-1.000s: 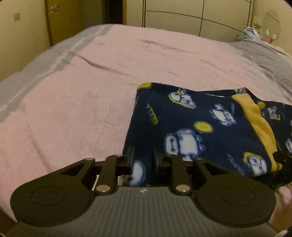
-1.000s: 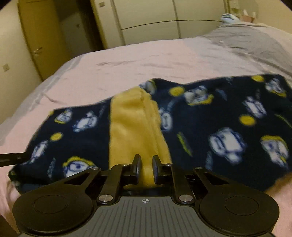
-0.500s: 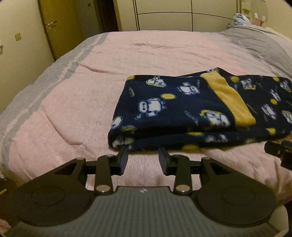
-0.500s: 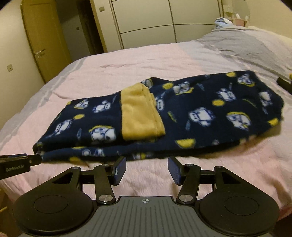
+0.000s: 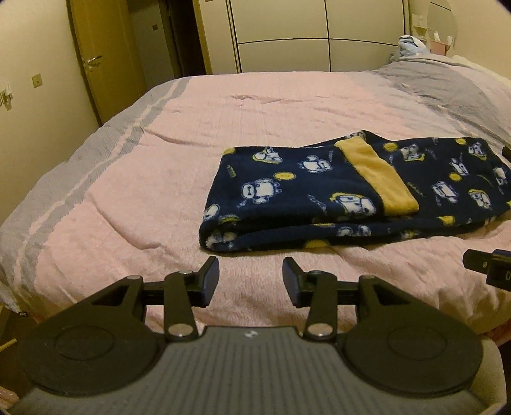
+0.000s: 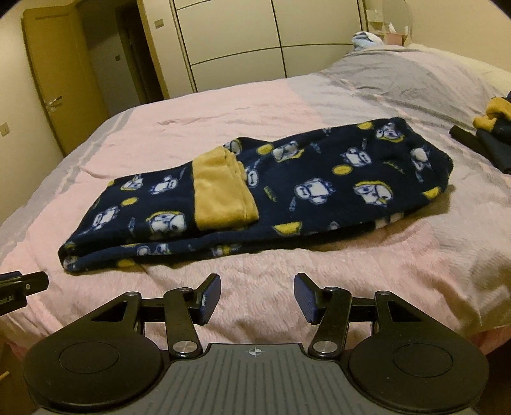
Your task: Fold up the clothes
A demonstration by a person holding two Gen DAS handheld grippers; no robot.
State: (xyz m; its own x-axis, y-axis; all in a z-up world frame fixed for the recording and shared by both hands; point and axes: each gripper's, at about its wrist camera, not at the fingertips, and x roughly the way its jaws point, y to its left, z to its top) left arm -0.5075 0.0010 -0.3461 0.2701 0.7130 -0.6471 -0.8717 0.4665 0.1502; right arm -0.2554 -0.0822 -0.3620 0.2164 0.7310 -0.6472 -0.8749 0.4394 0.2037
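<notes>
Now the folded navy fleece garment with cartoon print and a yellow band (image 5: 319, 198) lies on the pink bed cover (image 5: 127, 198). At 6 o'clock from it, the left gripper (image 5: 250, 281) and the right gripper (image 6: 257, 297) have just been opening, with nothing between their jaws.

You see both views in dim, warm yellowish indoor light. The folded garment (image 6: 319, 178) casts a soft shadow on the bed (image 6: 351, 255). Fisheye bending curves the edges; corners darken.

Pink bedspread (image 5: 159, 178), wardrobe (image 5: 319, 35), door (image 6: 54, 79), perhaps a mirror (image 5: 442, 19).
</notes>
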